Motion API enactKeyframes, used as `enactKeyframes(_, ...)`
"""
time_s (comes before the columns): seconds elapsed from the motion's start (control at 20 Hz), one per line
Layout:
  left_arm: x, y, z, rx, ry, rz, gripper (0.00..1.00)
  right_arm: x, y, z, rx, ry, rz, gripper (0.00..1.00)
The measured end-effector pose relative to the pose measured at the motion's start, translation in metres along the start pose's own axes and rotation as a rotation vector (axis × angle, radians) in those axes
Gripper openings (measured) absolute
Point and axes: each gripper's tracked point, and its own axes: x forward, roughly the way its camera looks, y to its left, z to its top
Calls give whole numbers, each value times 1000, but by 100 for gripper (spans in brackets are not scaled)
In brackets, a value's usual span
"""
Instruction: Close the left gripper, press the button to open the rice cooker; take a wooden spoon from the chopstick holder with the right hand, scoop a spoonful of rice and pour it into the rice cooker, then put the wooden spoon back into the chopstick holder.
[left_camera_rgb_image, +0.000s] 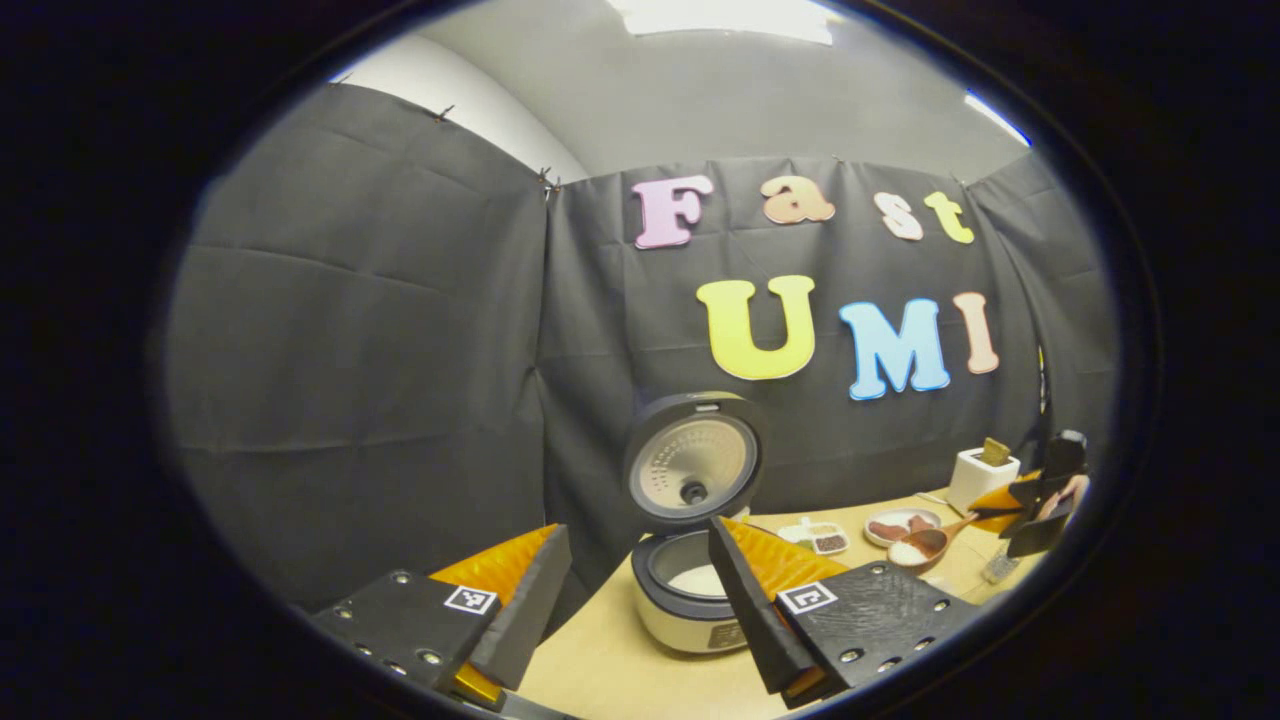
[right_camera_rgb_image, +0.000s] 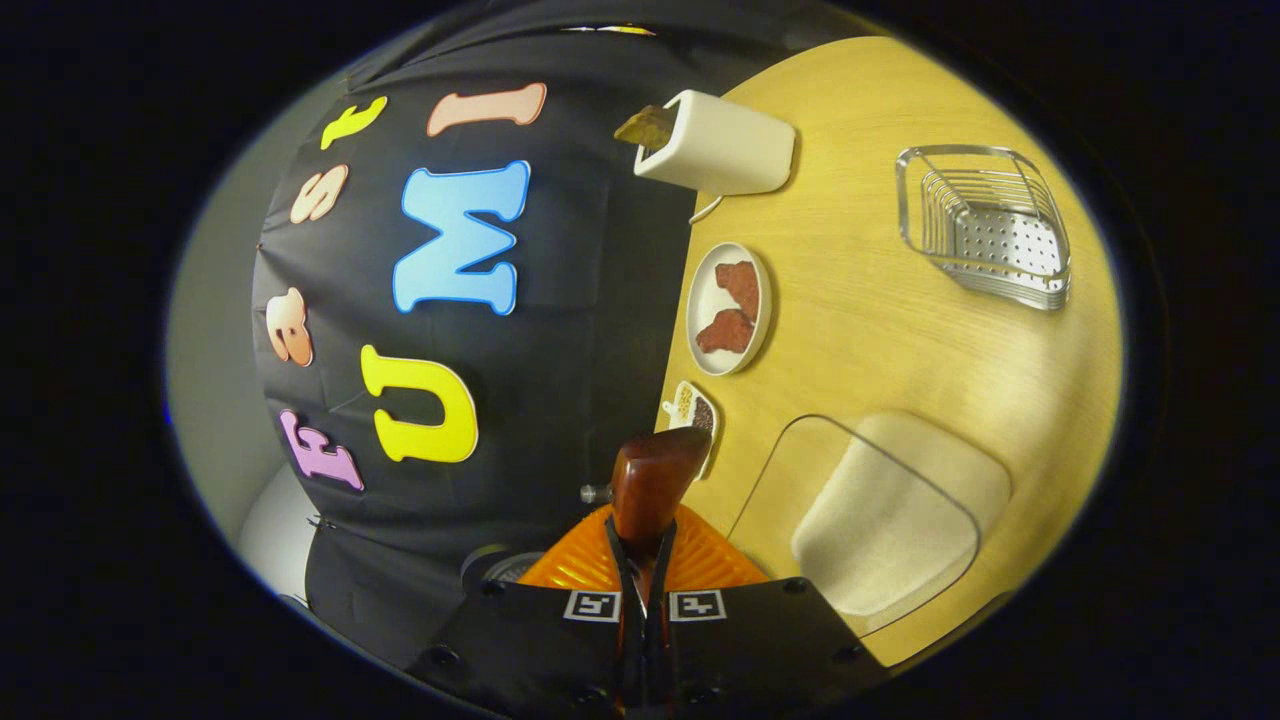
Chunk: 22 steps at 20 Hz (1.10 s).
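The rice cooker (left_camera_rgb_image: 690, 600) stands on the table with its lid (left_camera_rgb_image: 692, 468) raised, and white rice lies in its pot. My left gripper (left_camera_rgb_image: 635, 605) is open in front of it, nothing between its fingers. To the right, my right gripper (left_camera_rgb_image: 1040, 500) holds the wooden spoon (left_camera_rgb_image: 925, 545) level, its bowl heaped with white rice, to the right of the cooker. In the right gripper view, my right gripper (right_camera_rgb_image: 640, 550) is shut on the spoon's brown handle (right_camera_rgb_image: 652, 480). A clear container of rice (right_camera_rgb_image: 885, 520) sits close beside it.
A plate with brown pieces (right_camera_rgb_image: 730, 305) and a small divided dish (right_camera_rgb_image: 692, 408) lie near the wall. A white toaster-like box (right_camera_rgb_image: 715, 145) stands at the table's far end. A perforated metal holder (right_camera_rgb_image: 985, 225) sits on the wooden table (right_camera_rgb_image: 880, 330).
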Motion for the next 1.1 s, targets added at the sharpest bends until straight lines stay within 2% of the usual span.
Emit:
enactKeyframes(0.1, -3, 11, -4, -9, 7, 17, 84, 15, 18, -20, -6, 32, 28, 4)
enactKeyframes(0.15, -6, 18, -7, -15, 13, 26, 84, 21, 24, -29, -10, 45, 34, 0)
enactKeyframes(0.25, -10, 28, -13, -24, 21, 43, 84, 34, 33, -46, -12, 67, 45, 4)
enactKeyframes(0.5, -19, 57, -23, -26, 41, 88, 84, 71, 53, -91, -57, 119, 55, 4)
enactKeyframes(0.8, -25, 96, -40, -46, 70, 154, 87, 114, 75, -154, -227, 172, 72, 4)
enactKeyframes(1.1, -29, 126, -53, -64, 90, 210, 86, 153, 70, -202, -532, 200, 50, 4)
